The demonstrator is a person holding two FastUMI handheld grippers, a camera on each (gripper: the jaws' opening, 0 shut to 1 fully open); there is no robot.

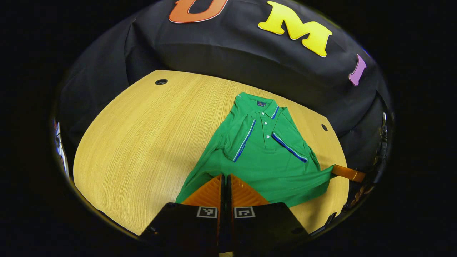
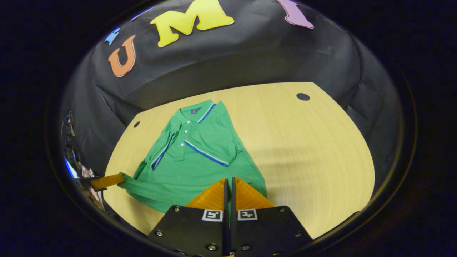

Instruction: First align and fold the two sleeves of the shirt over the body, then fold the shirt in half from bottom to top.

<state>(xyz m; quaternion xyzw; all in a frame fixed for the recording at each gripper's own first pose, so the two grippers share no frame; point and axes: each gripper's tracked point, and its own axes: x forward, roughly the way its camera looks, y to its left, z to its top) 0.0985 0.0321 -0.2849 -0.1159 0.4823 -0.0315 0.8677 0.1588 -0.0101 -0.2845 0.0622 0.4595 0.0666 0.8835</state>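
A green polo shirt (image 1: 264,160) lies face up on the wooden table (image 1: 142,142), collar toward the far wall. Both short sleeves (image 1: 241,137) (image 1: 291,141) are folded in over the chest. My left gripper (image 1: 225,176) is shut on the shirt's bottom hem near one corner. In the right gripper view, my right gripper (image 2: 228,180) is shut on the hem of the shirt (image 2: 200,157) near the other corner. Each view also catches the other gripper at the hem's far end: the right gripper (image 1: 348,174) and the left gripper (image 2: 105,181). The hem is stretched between them.
The table (image 2: 303,150) has bare wood on both sides of the shirt and small round cable holes (image 1: 161,81) (image 2: 302,96) near its back corners. Black cloth wall stands close behind the table. The table's front edge lies just below the grippers.
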